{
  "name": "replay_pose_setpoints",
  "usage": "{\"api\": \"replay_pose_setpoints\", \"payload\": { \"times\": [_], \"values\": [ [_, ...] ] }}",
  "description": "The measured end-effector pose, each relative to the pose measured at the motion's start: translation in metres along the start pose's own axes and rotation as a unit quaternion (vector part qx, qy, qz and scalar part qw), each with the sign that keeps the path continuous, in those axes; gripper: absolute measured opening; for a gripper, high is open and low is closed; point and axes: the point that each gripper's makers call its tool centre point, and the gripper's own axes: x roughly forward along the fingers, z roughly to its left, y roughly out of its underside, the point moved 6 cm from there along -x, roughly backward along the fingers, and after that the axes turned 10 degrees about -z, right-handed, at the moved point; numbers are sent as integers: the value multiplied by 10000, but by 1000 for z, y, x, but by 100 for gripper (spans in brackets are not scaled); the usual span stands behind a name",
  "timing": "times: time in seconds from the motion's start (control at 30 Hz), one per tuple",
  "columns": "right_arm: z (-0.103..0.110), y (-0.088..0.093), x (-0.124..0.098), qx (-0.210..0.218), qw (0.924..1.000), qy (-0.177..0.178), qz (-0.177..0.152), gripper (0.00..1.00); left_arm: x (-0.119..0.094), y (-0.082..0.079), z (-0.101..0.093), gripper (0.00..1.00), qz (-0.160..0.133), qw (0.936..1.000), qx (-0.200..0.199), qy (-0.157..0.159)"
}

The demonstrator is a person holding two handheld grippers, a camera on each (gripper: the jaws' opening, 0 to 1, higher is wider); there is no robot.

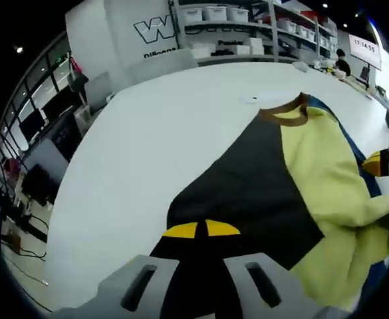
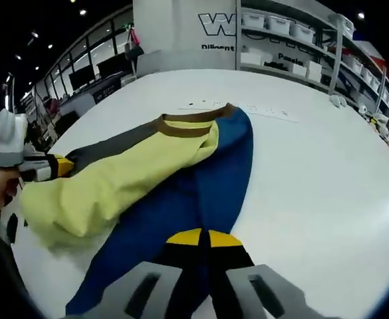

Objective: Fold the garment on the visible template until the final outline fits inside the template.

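The garment (image 1: 260, 173) lies on the white table (image 1: 154, 133), with a black panel, a yellow panel, a brown collar (image 1: 284, 111) and a blue edge. In the left gripper view, my left gripper (image 1: 201, 229) is shut on the black hem near me, yellow tips together. My right gripper (image 1: 375, 164) comes in from the right at the garment's blue side. In the right gripper view, my right gripper (image 2: 204, 237) is shut on the blue panel of the garment (image 2: 201, 179). My left gripper (image 2: 60, 166) shows at the left, at the yellow and black side, where the yellow cloth bunches.
Small marks (image 2: 247, 106) lie on the table (image 2: 314, 173) just beyond the collar. Shelves with white bins (image 1: 221, 13) stand behind the table, and desks with monitors (image 1: 41, 153) line its left side. A person (image 1: 342, 61) stands far back on the right.
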Motion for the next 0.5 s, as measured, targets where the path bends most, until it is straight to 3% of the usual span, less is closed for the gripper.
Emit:
{"api": "replay_pose_setpoints", "payload": {
  "times": [0.17,0.5],
  "values": [
    [-26,0,-3,-132,9998,123,78,0,1,-1,-1,1,-33,9997,260,-22],
    [-78,-5,-4,-661,9972,237,265,0,3,-2,5,0,-10,9996,280,44]
  ]
}}
